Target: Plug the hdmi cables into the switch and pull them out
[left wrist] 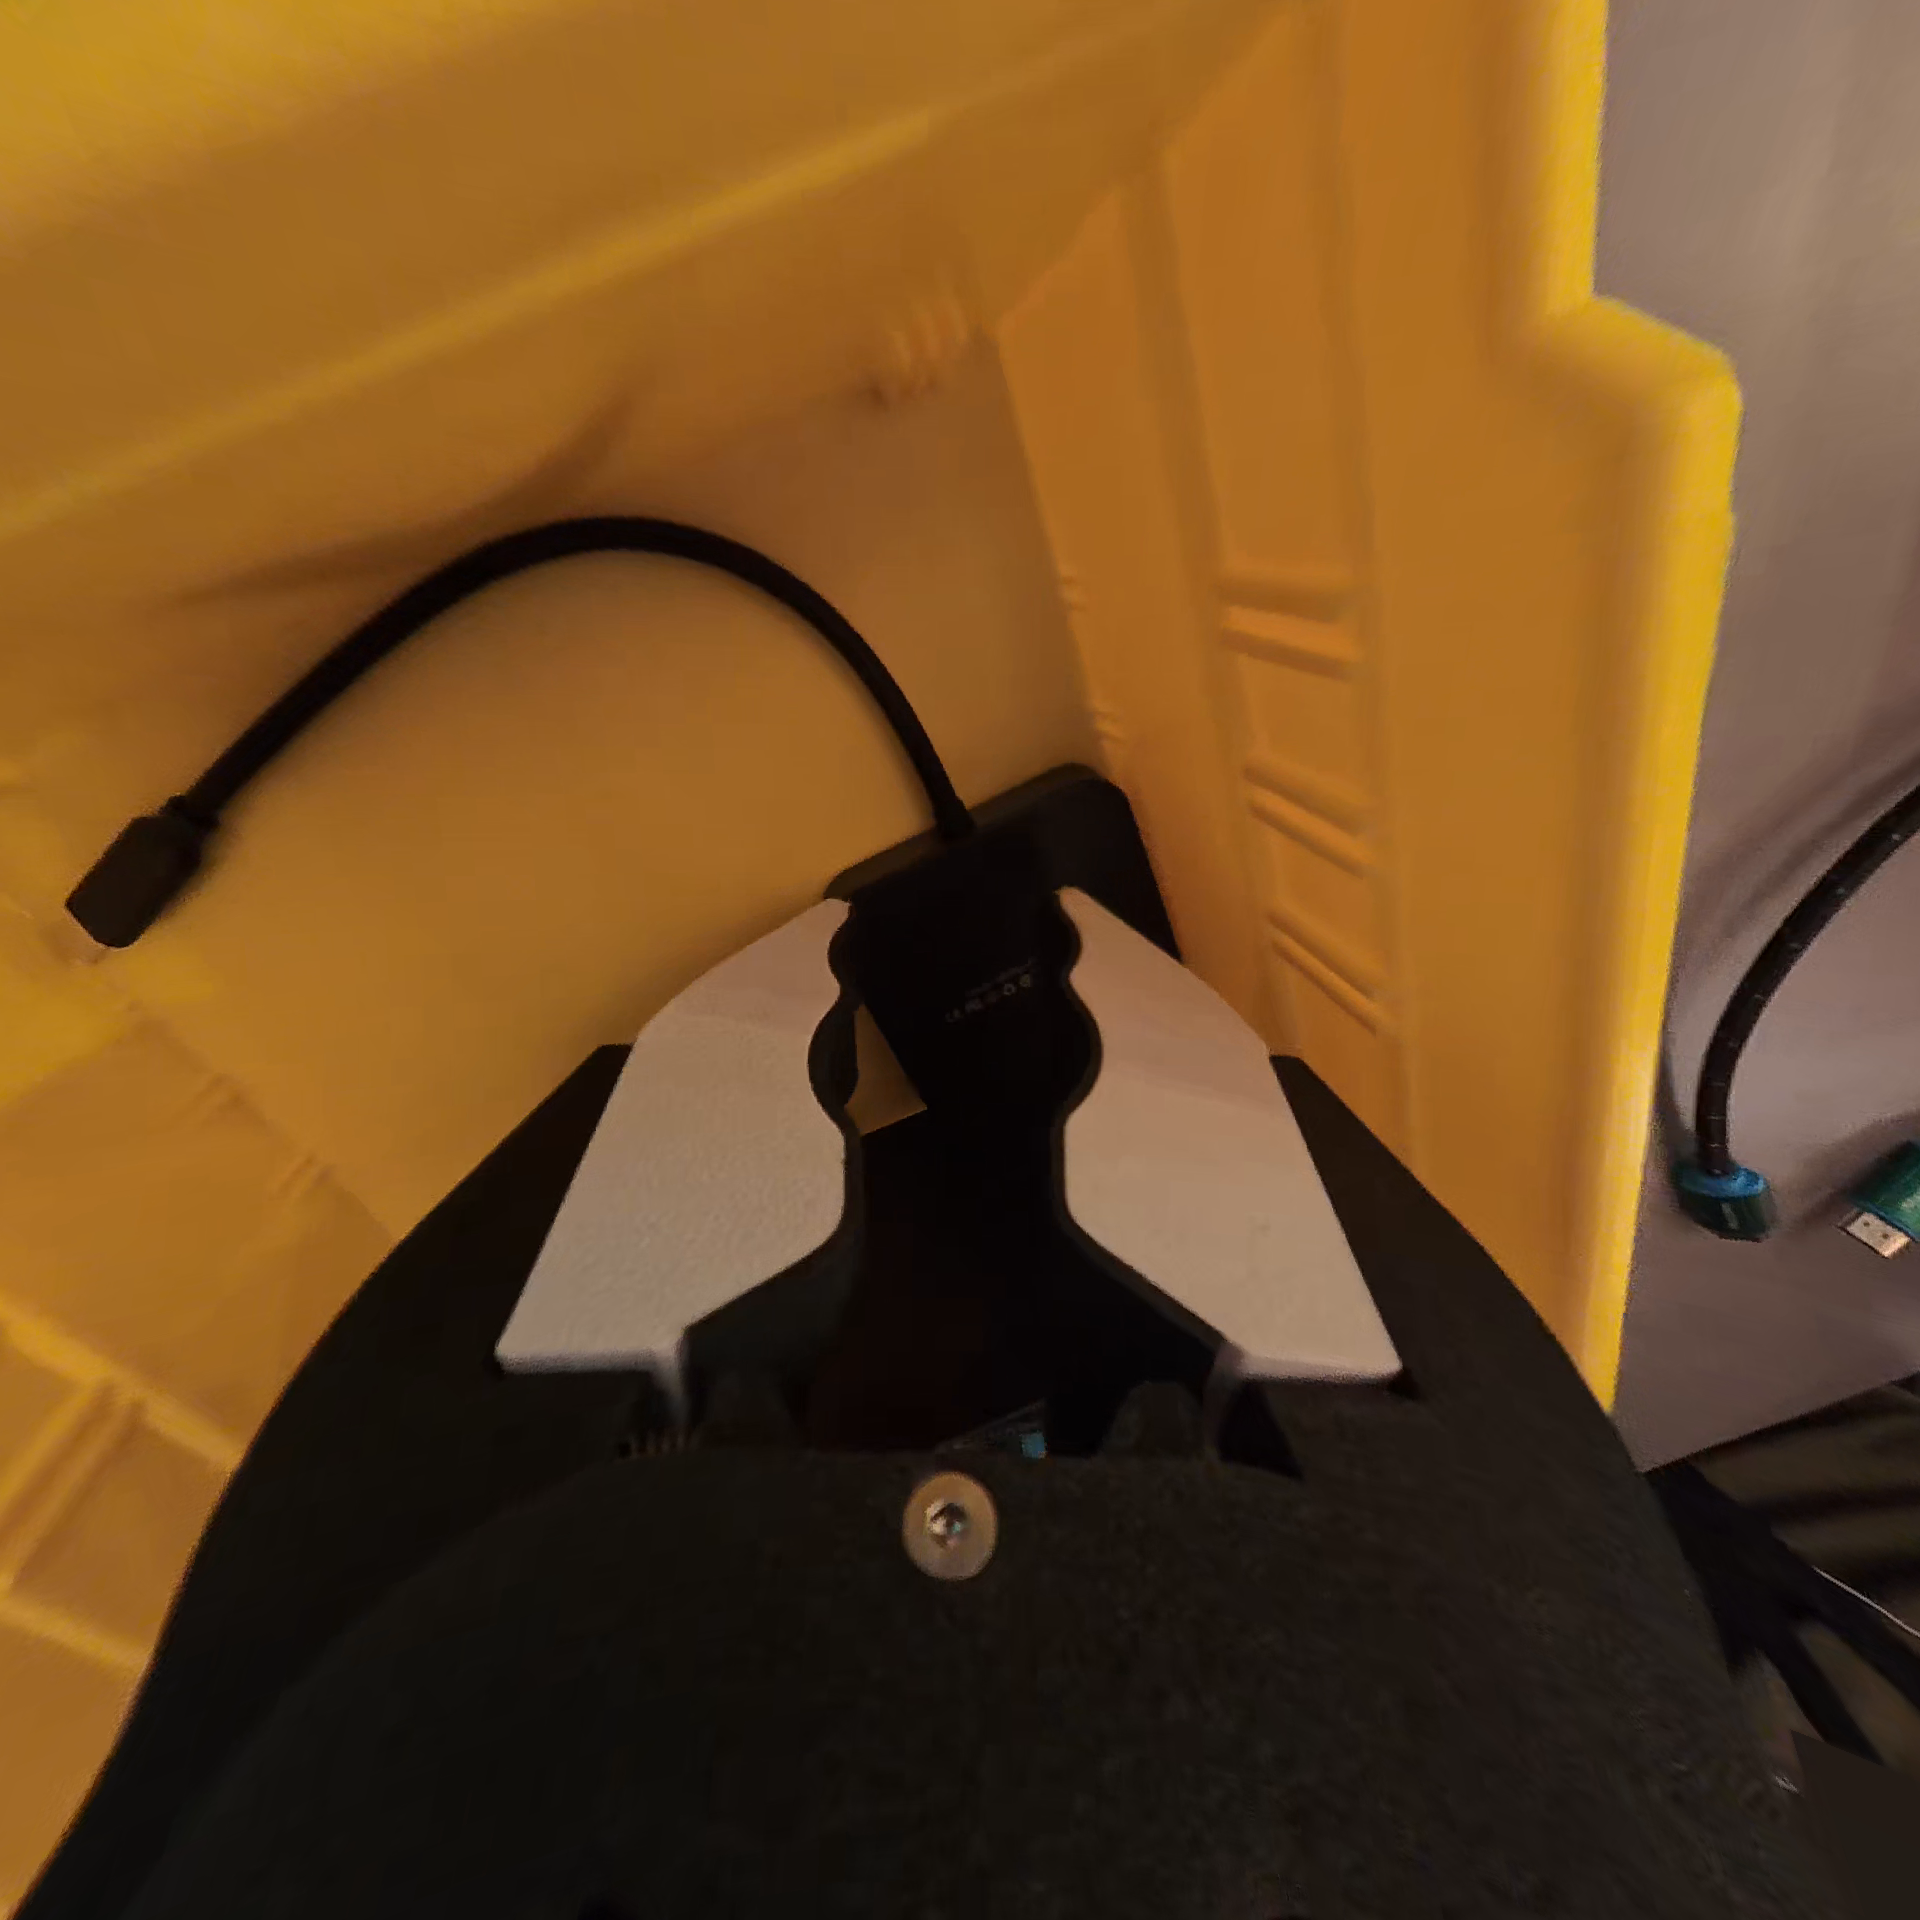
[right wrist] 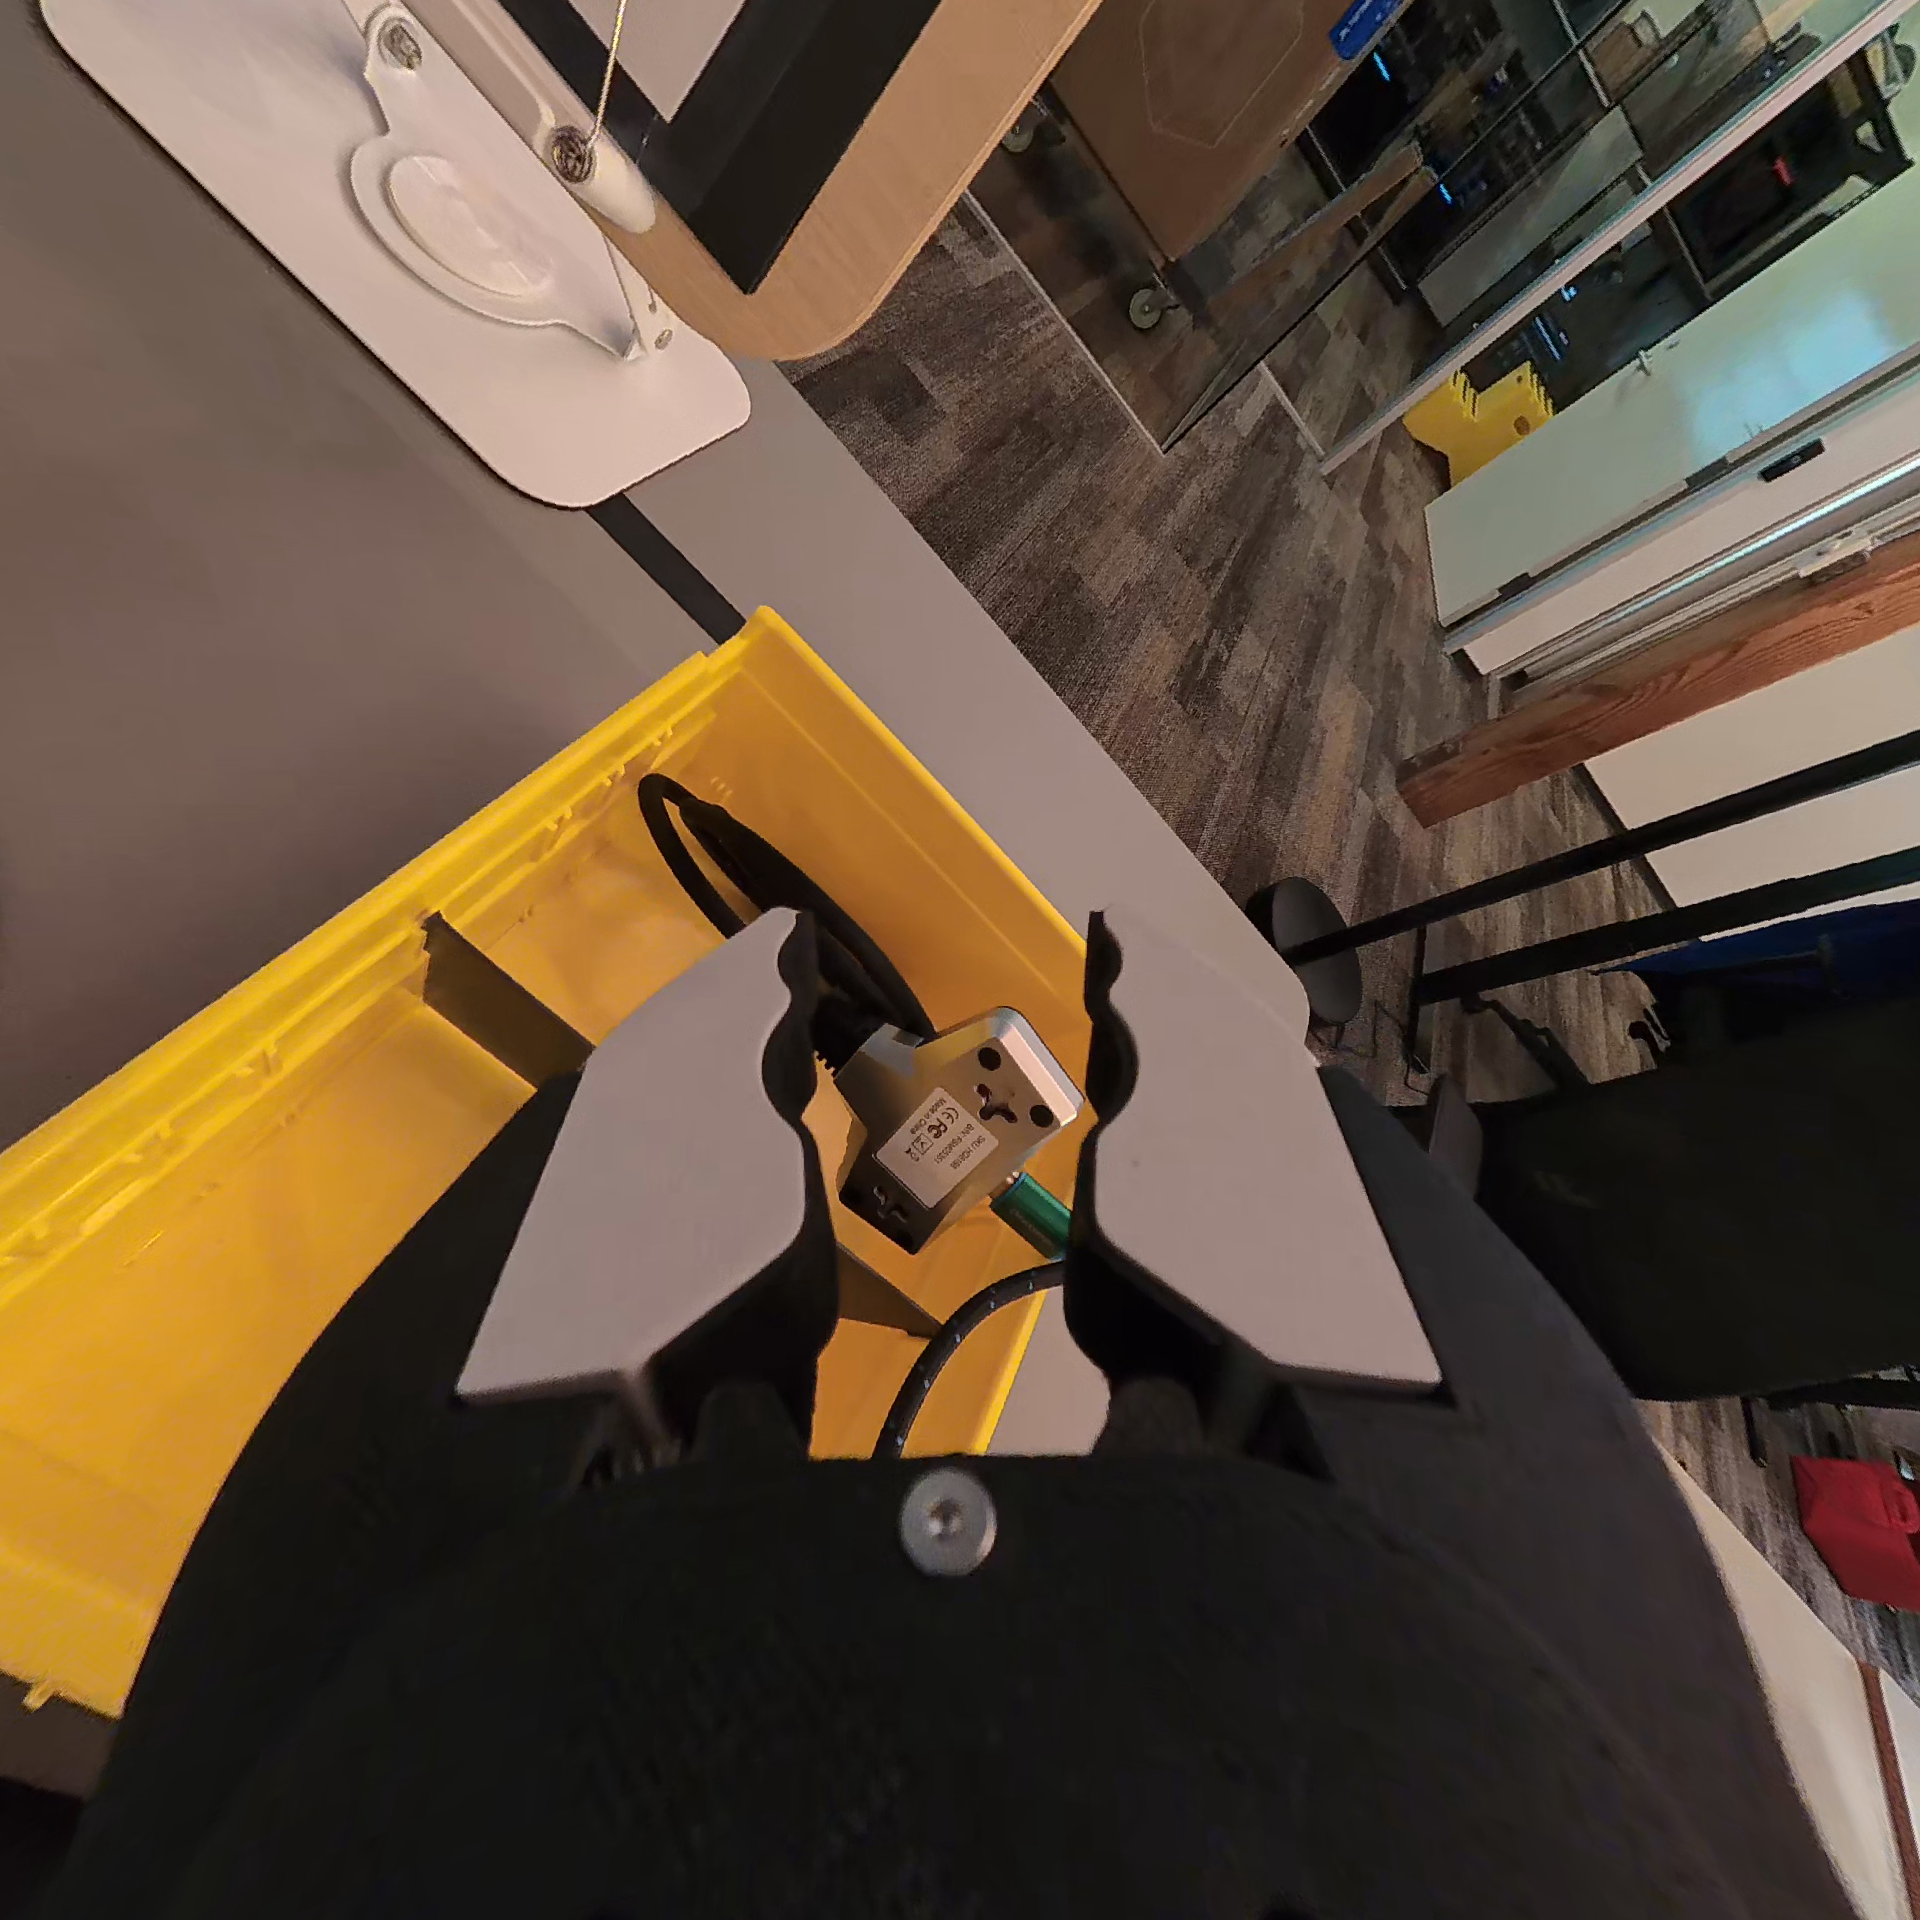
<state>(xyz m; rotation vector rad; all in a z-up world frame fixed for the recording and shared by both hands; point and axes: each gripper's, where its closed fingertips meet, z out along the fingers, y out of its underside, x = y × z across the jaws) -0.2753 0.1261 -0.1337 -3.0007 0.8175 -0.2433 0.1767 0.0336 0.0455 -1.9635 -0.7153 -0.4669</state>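
Observation:
In the left wrist view my left gripper (left wrist: 956, 914) is shut on a flat black adapter box (left wrist: 987, 997) inside the yellow bin (left wrist: 520, 312). A short black cable (left wrist: 623, 540) arcs from the box to a loose black plug (left wrist: 135, 883) at the left. In the right wrist view my right gripper (right wrist: 943, 935) is open and empty, just above a silver switch box (right wrist: 956, 1112) that lies in the end compartment of the yellow bin (right wrist: 312, 1143). A green plug (right wrist: 1029, 1221) sits in the switch, and its black cable (right wrist: 935, 1351) runs toward me. A looped black cable (right wrist: 707, 862) lies behind the switch.
On the grey table beside the bin lie a black cable with a teal plug (left wrist: 1725, 1195) and a small stick-shaped connector (left wrist: 1875, 1236). A white stand base (right wrist: 520, 364) sits on the table beyond the bin. The table edge (right wrist: 1039, 727) drops to the floor on the right. One gripper's finger ends stand about 50 centimetres off the other's. The loose black plug (left wrist: 135, 883) sits 12 centimetres or so from the ends of my left fingers.

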